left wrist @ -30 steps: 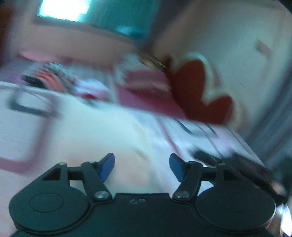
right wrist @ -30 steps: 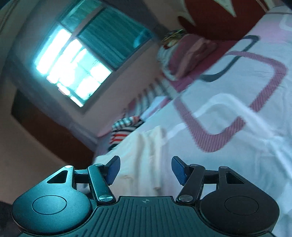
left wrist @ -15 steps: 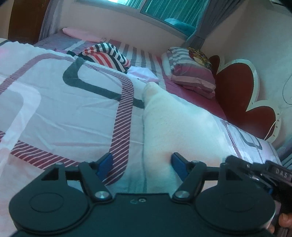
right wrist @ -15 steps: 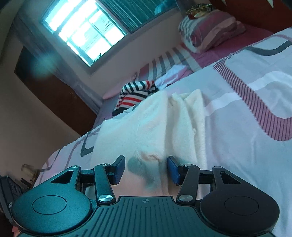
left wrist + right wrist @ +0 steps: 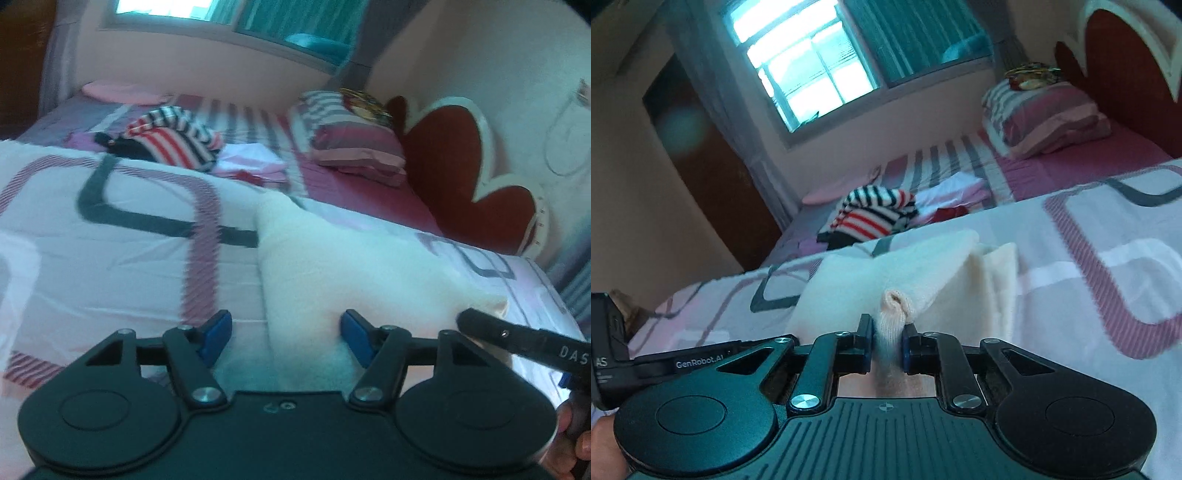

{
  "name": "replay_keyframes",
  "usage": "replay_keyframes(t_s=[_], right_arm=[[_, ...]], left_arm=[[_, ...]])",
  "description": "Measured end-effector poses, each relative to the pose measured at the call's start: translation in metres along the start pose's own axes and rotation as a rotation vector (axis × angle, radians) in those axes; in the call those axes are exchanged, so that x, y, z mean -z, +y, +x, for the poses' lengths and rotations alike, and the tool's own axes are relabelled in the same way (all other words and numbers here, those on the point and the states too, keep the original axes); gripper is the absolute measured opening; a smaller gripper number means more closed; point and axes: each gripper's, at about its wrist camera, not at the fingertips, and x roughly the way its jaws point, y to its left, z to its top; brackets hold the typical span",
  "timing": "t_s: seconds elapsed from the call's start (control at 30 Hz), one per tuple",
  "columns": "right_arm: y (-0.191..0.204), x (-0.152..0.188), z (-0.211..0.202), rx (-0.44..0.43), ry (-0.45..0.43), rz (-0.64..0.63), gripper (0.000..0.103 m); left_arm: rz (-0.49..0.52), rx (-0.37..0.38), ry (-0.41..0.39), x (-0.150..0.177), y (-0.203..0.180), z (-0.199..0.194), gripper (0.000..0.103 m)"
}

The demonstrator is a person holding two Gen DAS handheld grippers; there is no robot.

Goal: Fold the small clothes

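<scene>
The cream garment [image 5: 886, 280] lies flat near the bed's [image 5: 1089, 280] front edge. The right gripper [image 5: 888, 345], jaws just closing, pinches its near hem; the left gripper [image 5: 284, 334] gapes over the other corner. I'd grip there too, then lift evenly.

Both wrist views look low across the bed [image 5: 110, 258], sharing the pillow [image 5: 1045, 118].

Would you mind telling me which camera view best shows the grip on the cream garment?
The right wrist view: the right gripper has just closed and pinches a bunched edge of the cream garment. The left wrist view shows the garment lying on the bed, with only that gripper's dark body at the garment's corner, not the pinch.
</scene>
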Motion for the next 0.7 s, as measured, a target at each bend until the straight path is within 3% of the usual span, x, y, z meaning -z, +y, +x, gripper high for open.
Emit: replay_keyframes(t_s=[0.07, 0.17, 0.43, 0.5, 0.57, 0.6, 0.63, 0.7], right_arm=[[-0.012, 0.006, -0.001, 0.045, 0.006, 0.01, 0.014], [-0.035, 0.016, 0.005, 0.025, 0.049, 0.116, 0.014], [-0.045, 0.014, 0.01, 0.029, 0.066, 0.131, 0.014], [-0.046, 0.011, 0.002, 0.028, 0.067, 0.135, 0.014], [-0.04, 0.002, -0.014, 0.075, 0.016, 0.065, 0.033], [-0.035, -0.005, -0.022, 0.105, -0.034, 0.021, 0.047], [-0.033, -0.013, -0.026, 0.103, -0.07, -0.007, 0.047], [-0.028, -0.031, -0.013, 0.1, -0.046, -0.029, 0.045]], left_arm=[[0.018, 0.021, 0.03, 0.002, -0.008, 0.009, 0.066], [0.036, 0.0, 0.038, 0.007, -0.013, 0.016, 0.066], [0.049, -0.016, 0.056, 0.011, -0.014, 0.022, 0.077], [0.049, -0.002, 0.03, 0.003, -0.011, 0.01, 0.068], [0.062, -0.005, -0.047, -0.01, -0.01, -0.006, 0.058], [0.074, 0.002, -0.066, -0.019, -0.009, -0.007, 0.056], [0.082, 0.007, -0.067, -0.027, -0.009, -0.003, 0.052], [0.106, 0.002, -0.045, -0.041, -0.013, 0.012, 0.045]])
